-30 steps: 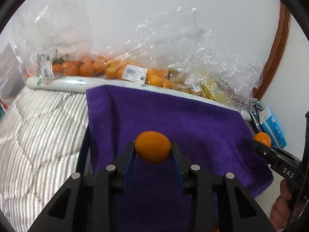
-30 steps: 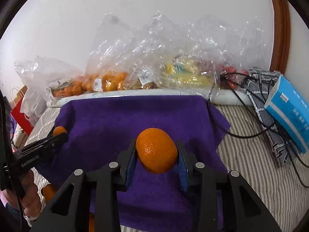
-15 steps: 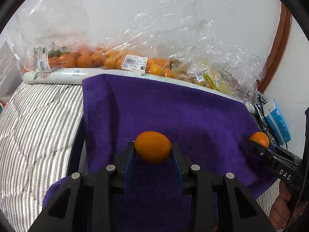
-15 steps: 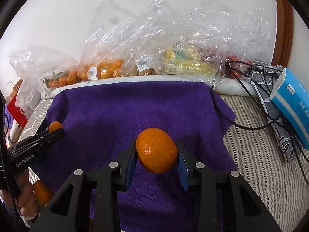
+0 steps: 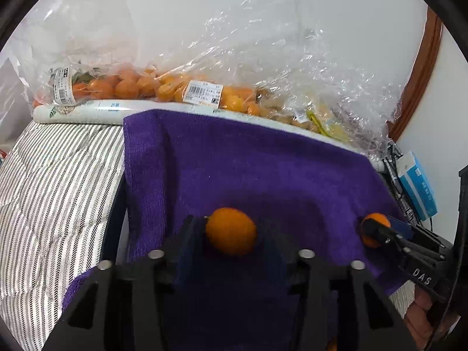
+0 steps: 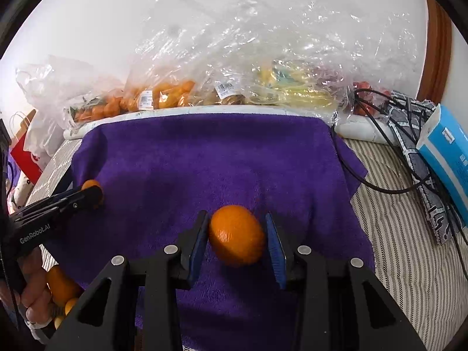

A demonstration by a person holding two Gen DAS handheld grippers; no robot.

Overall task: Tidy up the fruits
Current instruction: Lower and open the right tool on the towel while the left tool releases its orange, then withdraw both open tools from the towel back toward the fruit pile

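A small orange [image 5: 231, 235] sits between the fingers of my left gripper [image 5: 231, 225], over the purple towel [image 5: 248, 169]. The jaws are opening, and the blurred fingers stand clear of the fruit on both sides. A larger orange [image 6: 237, 238] lies between the blue pads [image 6: 275, 248] of my right gripper [image 6: 236, 216]. Those jaws are opening too, with a thin gap on each side. Each gripper shows at the edge of the other's view, with its orange at the tip.
Clear plastic bags of oranges [image 5: 125, 86] and yellow fruit [image 6: 292, 87] line the wall behind the towel. A blue box [image 6: 447, 158] and black cables [image 6: 380, 134] lie on the right. Striped bedding [image 5: 52, 181] surrounds the towel. More oranges [image 6: 60, 285] sit near a hand.
Both pairs of jaws have spread apart and let go of their oranges, which now look blurred between the fingers. Both views have tipped slightly, showing more of the towel.
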